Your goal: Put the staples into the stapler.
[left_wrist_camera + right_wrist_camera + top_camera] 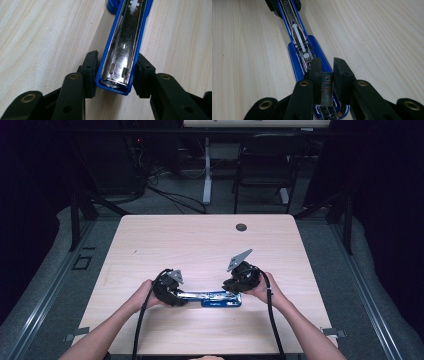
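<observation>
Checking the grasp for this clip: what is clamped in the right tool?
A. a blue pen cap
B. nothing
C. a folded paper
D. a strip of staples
D: the right tool is shut on a strip of staples, held above the opened blue stapler.

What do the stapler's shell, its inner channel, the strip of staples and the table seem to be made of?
Stapler shell: probably glossy blue plastic or painted metal; smooth, evenly coloured. Inner channel: bright polished metal, mirror-like with punched slots. Staples: fine metal wire, ribbed with a rainbow sheen, in the right gripper. Table: pale wood-grain surface, matte, likely laminate.
</observation>
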Demonstrator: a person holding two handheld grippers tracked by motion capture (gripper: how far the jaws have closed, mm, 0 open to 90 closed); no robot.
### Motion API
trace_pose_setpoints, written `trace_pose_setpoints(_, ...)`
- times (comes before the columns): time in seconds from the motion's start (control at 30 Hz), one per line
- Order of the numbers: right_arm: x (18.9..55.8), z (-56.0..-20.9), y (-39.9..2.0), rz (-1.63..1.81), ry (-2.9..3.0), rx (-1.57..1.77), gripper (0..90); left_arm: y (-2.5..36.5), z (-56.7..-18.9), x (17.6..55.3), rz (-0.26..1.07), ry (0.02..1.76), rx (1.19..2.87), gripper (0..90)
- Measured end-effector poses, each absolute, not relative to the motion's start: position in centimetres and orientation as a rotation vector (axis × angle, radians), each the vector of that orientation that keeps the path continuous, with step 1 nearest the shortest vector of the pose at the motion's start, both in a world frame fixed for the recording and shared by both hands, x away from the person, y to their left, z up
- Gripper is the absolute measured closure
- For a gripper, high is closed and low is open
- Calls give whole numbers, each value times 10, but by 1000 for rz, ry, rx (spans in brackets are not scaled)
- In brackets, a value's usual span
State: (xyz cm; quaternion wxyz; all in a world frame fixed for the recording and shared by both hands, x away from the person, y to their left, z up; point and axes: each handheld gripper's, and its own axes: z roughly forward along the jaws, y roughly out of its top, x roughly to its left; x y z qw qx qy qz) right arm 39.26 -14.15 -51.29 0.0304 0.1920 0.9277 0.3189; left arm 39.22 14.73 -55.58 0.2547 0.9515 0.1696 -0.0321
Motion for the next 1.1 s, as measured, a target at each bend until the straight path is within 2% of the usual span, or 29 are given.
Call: trace_pose_setpoints(1.1,395,-523,-139,982,2903,450,782,147,-556,392,-90,463,2586,607)
